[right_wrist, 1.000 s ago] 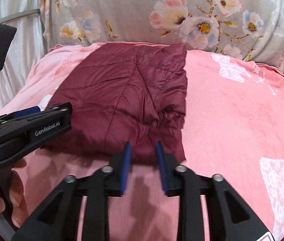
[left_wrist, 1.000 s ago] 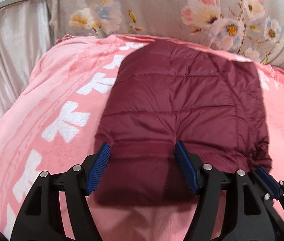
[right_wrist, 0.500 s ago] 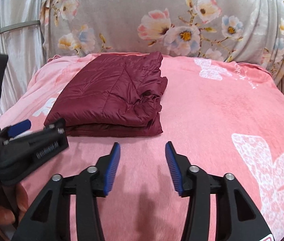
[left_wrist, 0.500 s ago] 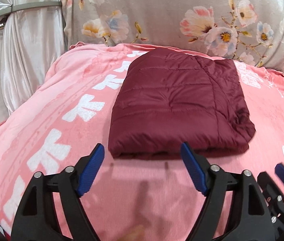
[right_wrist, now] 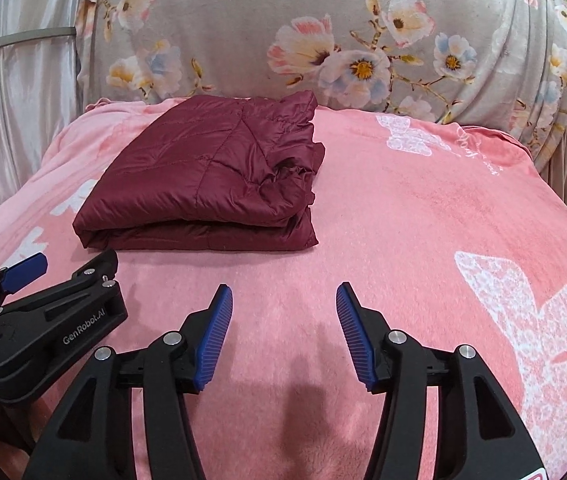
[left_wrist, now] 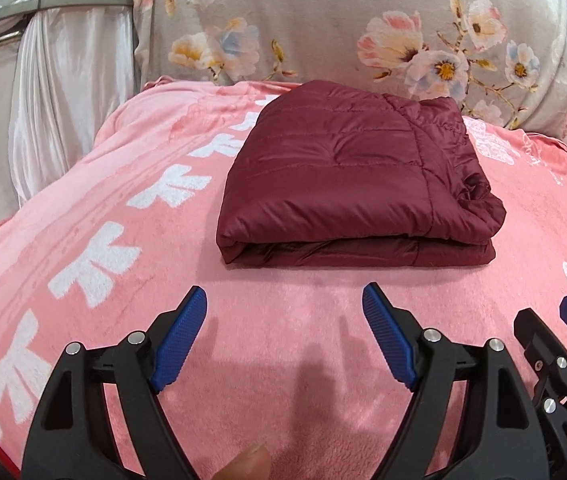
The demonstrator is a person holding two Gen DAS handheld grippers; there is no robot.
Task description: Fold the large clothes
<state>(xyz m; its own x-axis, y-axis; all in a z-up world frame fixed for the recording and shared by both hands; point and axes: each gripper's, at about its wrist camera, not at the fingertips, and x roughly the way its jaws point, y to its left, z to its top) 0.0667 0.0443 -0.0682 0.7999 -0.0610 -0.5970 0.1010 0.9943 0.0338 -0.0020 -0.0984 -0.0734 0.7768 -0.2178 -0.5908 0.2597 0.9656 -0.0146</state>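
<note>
A maroon quilted jacket (left_wrist: 347,184) lies folded into a thick rectangle on the pink blanket (left_wrist: 283,352); in the right wrist view the jacket (right_wrist: 207,184) sits left of centre. My left gripper (left_wrist: 285,308) stands open, a short way in front of the jacket's near fold, with nothing between its blue pads. My right gripper (right_wrist: 283,304) is apart from the jacket's right front corner; its jaws are opening and hold nothing. The left gripper also shows in the right wrist view at lower left (right_wrist: 59,276).
The pink blanket with white butterfly prints (right_wrist: 531,320) covers a bed. A grey floral cloth (left_wrist: 403,40) rises behind it and a shiny white curtain (left_wrist: 55,112) hangs at the left. A fingertip (left_wrist: 247,466) shows at the bottom edge.
Both grippers let go of the jacket's near edge and drew back from it. The jaws of both opened wider. The jacket now lies folded on its own.
</note>
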